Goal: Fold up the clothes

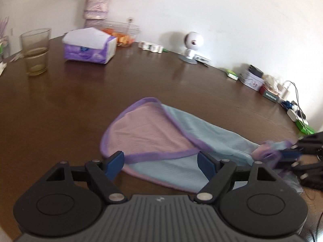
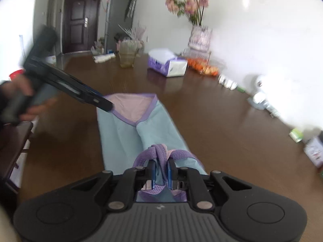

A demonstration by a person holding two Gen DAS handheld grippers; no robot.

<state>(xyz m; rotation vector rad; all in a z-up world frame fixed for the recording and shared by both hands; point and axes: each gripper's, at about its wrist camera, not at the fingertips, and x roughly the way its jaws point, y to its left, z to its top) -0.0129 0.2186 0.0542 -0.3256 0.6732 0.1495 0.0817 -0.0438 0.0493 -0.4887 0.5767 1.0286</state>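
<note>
Folding was mid-step, we judged: our right gripper (image 2: 160,172) clamped the bunched purple hem of the garment (image 1: 161,133) lying on the table (image 1: 80,92), our left gripper (image 1: 160,164) gaped wide above its near edge, needing a pinch next.

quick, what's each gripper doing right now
Left gripper: open, holding nothing, above the near edge of the cloth.
Right gripper: closed on the cloth's bunched end.
</note>
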